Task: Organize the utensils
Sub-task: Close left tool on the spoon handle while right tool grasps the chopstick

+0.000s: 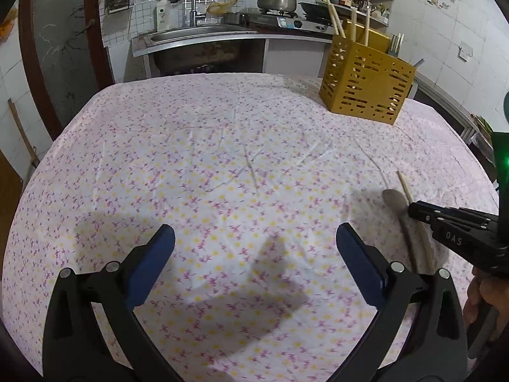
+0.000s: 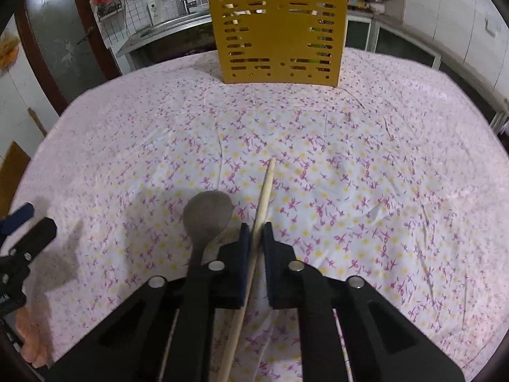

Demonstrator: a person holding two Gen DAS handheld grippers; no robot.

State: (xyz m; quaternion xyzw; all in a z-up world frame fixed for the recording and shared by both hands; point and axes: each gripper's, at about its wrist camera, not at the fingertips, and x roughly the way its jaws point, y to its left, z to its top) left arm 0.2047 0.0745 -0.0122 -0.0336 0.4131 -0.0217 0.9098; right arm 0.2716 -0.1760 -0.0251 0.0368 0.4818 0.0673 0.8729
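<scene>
- Here, a wooden chopstick [image 2: 265, 191] is pinched between the nearly closed pads of the right gripper [image 2: 254, 235], low over the flowered tablecloth [image 2: 381, 175]
- Its thin round shaft is judged liable to pivot or slide out if the lift is hurried
- A grey spoon [image 2: 208, 213], lying just beside it on the left, could be nudged by the left finger
- The yellow holder [image 2: 280, 35] stands well apart at the far edge; its slotted wall could be struck
- The left gripper [image 1: 254, 238] is held wide open and empty
</scene>
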